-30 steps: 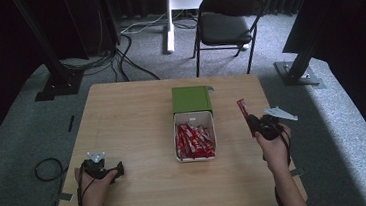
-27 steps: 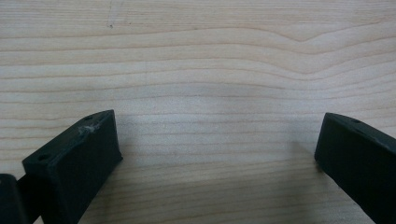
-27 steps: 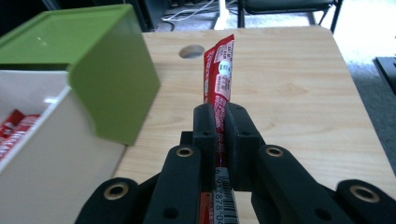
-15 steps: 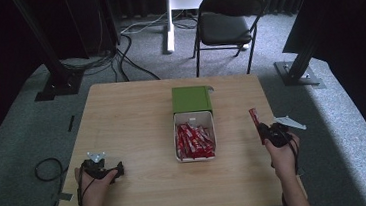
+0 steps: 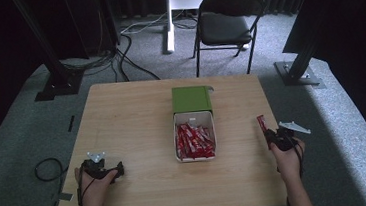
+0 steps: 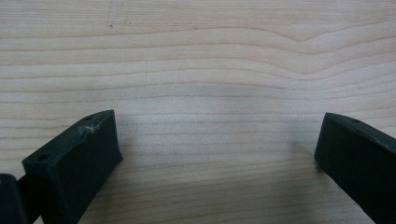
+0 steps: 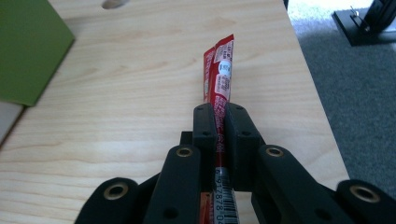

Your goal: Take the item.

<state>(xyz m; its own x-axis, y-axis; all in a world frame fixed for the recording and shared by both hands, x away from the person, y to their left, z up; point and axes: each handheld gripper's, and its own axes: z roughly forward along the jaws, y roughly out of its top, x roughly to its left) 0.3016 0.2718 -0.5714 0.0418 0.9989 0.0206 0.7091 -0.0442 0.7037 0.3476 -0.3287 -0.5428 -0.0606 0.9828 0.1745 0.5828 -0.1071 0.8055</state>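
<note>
- The right gripper [image 5: 270, 134] is being held over the right edge of the table [image 5: 127, 118], toward the near right corner, by the right hand [image 5: 287, 155].
- Its jaws are being pressed together on 2 red stick packets [image 7: 219, 79], seen in the right gripper view; the packets [image 5: 261, 122] are being pointed away from the person, above the bare wood.
- A barcode is being shown on the packet end lying behind the jaws.
- The left gripper [image 5: 120, 168] is being held low near the near left corner by the left hand [image 5: 95, 183].
- Its jaws are being kept wide apart in the left gripper view, with nothing but wood grain between them.
- A white box [image 5: 196, 154] of red packets [image 5: 193, 141] is being carried at the table's middle, with its green lid [image 5: 191, 100] touching its far side.
- A black chair [image 5: 227, 26] is being seen beyond the far edge.
</note>
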